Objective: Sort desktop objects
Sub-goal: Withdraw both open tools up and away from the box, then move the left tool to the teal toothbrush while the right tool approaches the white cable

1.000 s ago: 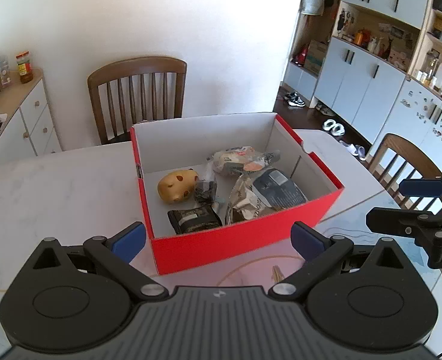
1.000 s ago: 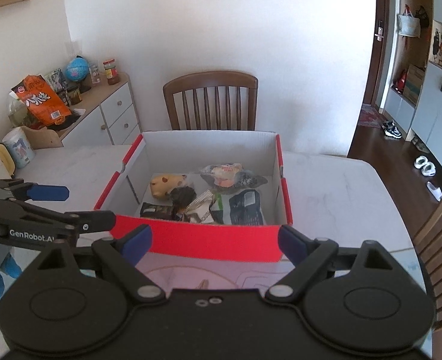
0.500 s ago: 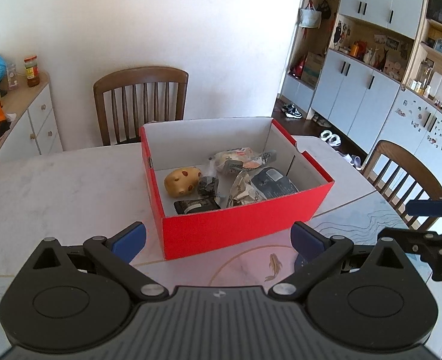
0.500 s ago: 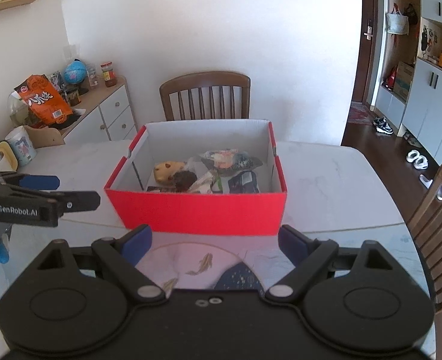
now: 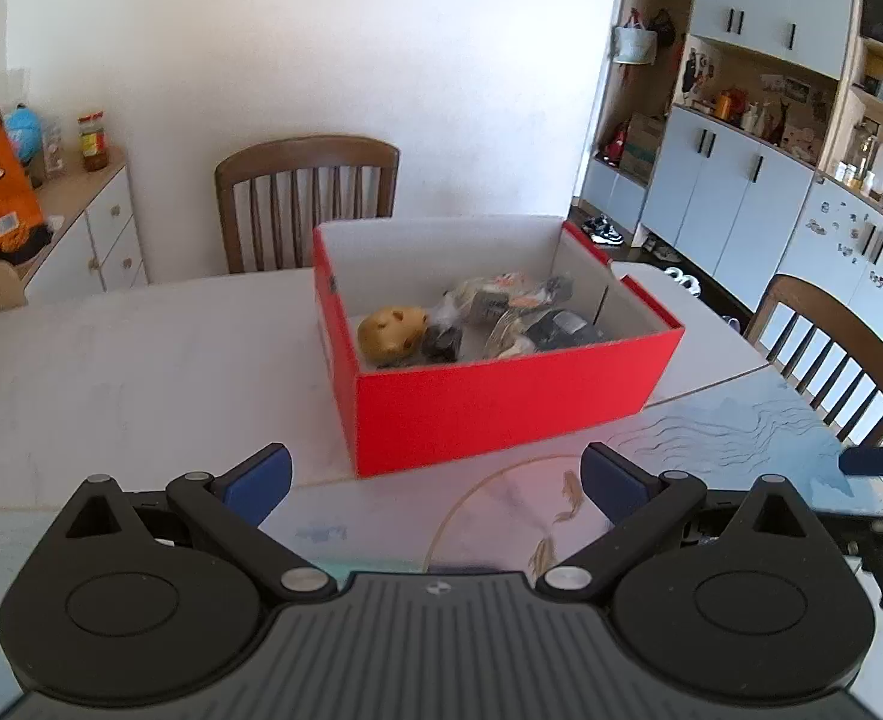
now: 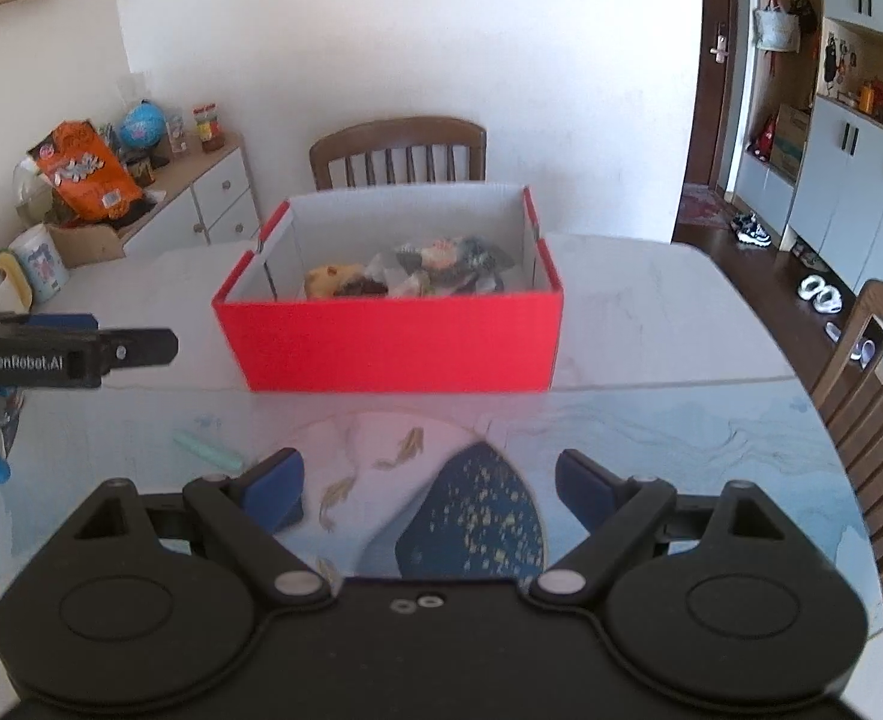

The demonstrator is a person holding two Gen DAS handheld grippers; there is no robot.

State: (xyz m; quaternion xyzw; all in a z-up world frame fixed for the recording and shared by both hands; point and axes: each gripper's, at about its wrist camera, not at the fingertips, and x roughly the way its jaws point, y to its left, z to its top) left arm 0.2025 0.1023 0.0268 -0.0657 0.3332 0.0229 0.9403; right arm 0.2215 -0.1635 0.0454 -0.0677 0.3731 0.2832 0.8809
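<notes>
Your left gripper (image 5: pixel 435 477) and right gripper (image 6: pixel 429 483) both hang empty with jaws spread wide above the table (image 6: pixel 651 324). The red box (image 6: pixel 390 330) sits at twelve o'clock from each, well apart, holding a yellow toy (image 5: pixel 392 330) and wrapped packets (image 5: pixel 501 300).

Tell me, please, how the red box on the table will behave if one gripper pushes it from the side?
The red box looks like thin cardboard with flat walls, so it would probably slide on the smooth table rather than roll. Its base is broad and low, so tipping seems unlikely. The open top may let a wall flex inward. The few items inside look small, so it is likely light.
</notes>
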